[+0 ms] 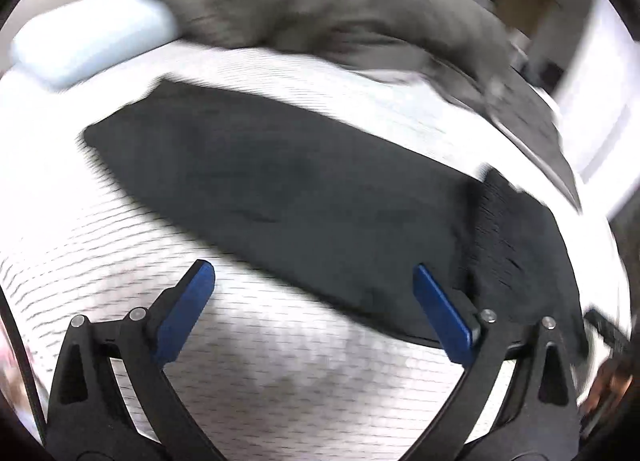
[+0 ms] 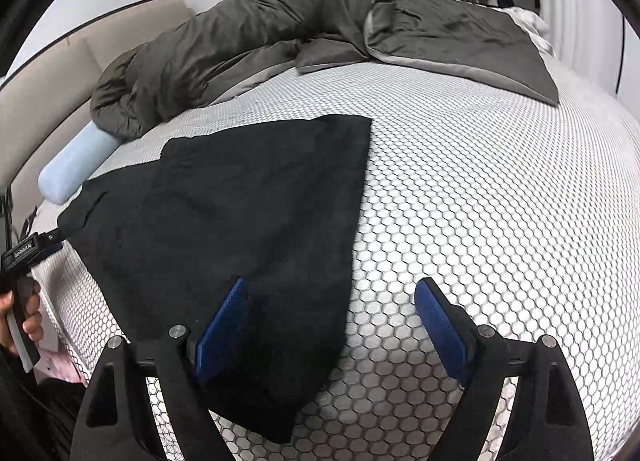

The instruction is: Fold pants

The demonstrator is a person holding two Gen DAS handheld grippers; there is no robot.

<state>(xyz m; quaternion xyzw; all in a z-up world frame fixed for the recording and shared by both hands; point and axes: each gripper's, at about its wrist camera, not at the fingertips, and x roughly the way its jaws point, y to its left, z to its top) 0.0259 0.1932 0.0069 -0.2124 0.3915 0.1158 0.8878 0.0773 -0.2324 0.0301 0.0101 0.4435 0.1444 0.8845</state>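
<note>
Right, left wrist view first, and it's smeared with motion: my left gripper (image 1: 316,293) has its blue pads spread wide with nothing between them, hanging over the white honeycomb-patterned mattress (image 1: 280,381) just beside the near edge of the black fabric pants (image 1: 280,181). They lie flat and long across the bed, laid out so I can take a fold, I'd say. Behind them a bunched grey-green duvet (image 1: 320,5) and a pale blue bolster pillow (image 1: 92,37), both pushed back to leave room

Over to the right wrist view, much sharper: my right gripper (image 2: 330,311) is also wide apart and empty, one pad over the pants (image 2: 240,221), the other over bare mattress (image 2: 500,201), so it straddles the cloth's edge, ready to pinch, I reckon. Far left, the left gripper (image 2: 36,251) sits at the opposite end of the pants; whether it touches the cloth there I can't tell
</note>
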